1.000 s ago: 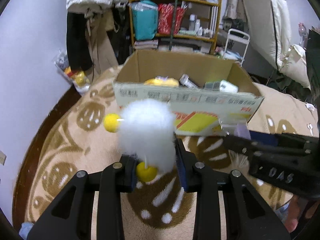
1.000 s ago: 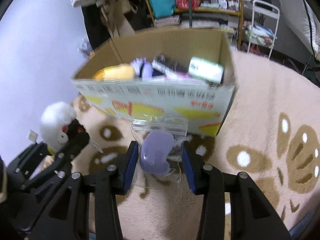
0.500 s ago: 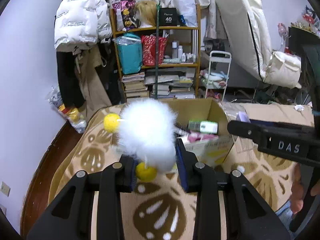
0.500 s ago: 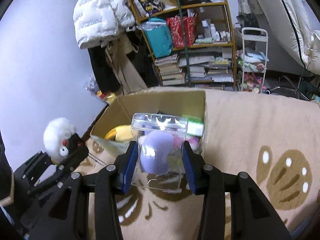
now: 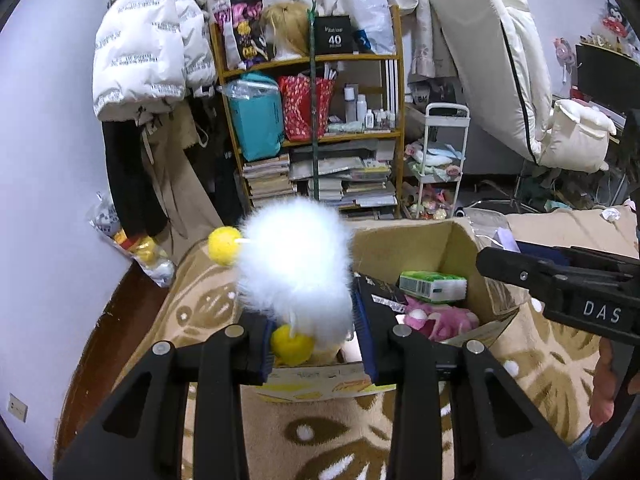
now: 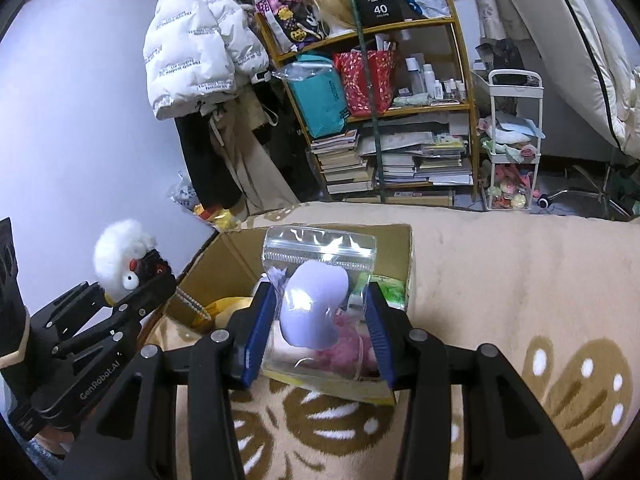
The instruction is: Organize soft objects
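Note:
A fluffy white plush toy (image 5: 294, 258) with yellow ball feet sits in my left gripper (image 5: 316, 340), which is shut on it above the near rim of an open cardboard box (image 5: 424, 240). From the right wrist view the same plush toy (image 6: 120, 260) shows at far left, held up beside the cardboard box (image 6: 224, 264). My right gripper (image 6: 318, 336) is shut on a clear zip bag (image 6: 320, 248) with a purple sponge (image 6: 312, 308) inside, hanging over the box's front edge. The box holds a pink plush (image 5: 440, 318), a green packet (image 5: 432, 286) and a yellow item (image 6: 228, 308).
The box stands on a beige blanket with brown patterns (image 6: 500, 280). Behind it are a cluttered wooden shelf (image 5: 316, 128), a hanging white puffer jacket (image 5: 140, 56), a white trolley (image 5: 442, 160) and a leaning mattress (image 5: 504, 52). The right gripper's arm (image 5: 568, 288) crosses the left view's right side.
Both grippers have risen with their loads and tipped so that the box's inside and the room behind show. The plush and the bagged sponge now hang over the box's front rim.

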Demonstrator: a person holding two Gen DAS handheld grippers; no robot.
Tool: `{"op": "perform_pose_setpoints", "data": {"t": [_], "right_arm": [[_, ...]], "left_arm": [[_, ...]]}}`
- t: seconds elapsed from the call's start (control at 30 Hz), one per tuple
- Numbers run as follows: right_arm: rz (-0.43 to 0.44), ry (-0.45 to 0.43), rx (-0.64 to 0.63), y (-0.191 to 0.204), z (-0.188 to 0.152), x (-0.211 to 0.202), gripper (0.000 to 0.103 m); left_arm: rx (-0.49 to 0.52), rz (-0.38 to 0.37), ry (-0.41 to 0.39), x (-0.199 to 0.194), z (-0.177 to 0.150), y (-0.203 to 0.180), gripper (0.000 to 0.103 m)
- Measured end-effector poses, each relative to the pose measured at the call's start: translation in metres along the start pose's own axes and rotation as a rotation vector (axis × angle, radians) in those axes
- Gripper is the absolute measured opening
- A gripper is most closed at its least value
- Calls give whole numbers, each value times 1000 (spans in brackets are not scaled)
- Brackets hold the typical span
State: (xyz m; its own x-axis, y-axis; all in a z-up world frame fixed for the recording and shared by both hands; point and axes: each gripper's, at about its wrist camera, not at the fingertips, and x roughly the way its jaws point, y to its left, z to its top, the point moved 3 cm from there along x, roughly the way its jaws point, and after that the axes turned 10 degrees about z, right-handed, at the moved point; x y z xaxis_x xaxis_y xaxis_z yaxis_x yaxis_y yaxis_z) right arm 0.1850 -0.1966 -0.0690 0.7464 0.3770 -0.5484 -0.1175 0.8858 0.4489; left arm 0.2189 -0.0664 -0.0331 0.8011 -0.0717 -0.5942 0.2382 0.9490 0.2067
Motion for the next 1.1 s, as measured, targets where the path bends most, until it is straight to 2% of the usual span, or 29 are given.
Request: {"op": "perform_pose_setpoints", "data": {"t": [0.13, 0.2, 0.27, 0.4, 0.47, 0.53, 0.6, 0.67, 0.8, 0.97, 1.1], "right_arm": [[0, 45, -20, -3, -4, 20, 49], [3, 55, -16, -4, -6, 25, 50], [12, 62, -9, -6, -8, 28, 50], [9, 69, -9, -8, -10, 29, 52], [9, 66, 1, -9, -10, 27, 61], [10, 57, 6, -9, -8, 22, 63], [-4, 52, -11, -7, -8, 16, 70], [-28, 39, -29, -3, -10, 10, 81], [-31, 47, -44, 3, -16, -1, 85], [-45, 35, -81, 17, -22, -26, 102], [-52, 15, -98, 29, -27, -49, 102]], "left_arm": [[-5, -12, 53, 17, -7, -1, 35], [-3, -12, 72, 23, -9, -3, 41], [-14, -3, 65, 24, -10, -2, 68], [-19, 14, 52, 21, -11, 1, 71], [-22, 24, 55, 19, -12, 4, 76], [-28, 34, 52, 14, -14, 7, 80], [-31, 46, 49, 7, -15, 10, 81], [-31, 54, 51, 0, -16, 12, 85], [-27, 67, 58, -19, -20, 15, 96], [-40, 88, 48, -50, -26, 23, 98], [-50, 117, 26, -76, -32, 33, 100]]}}
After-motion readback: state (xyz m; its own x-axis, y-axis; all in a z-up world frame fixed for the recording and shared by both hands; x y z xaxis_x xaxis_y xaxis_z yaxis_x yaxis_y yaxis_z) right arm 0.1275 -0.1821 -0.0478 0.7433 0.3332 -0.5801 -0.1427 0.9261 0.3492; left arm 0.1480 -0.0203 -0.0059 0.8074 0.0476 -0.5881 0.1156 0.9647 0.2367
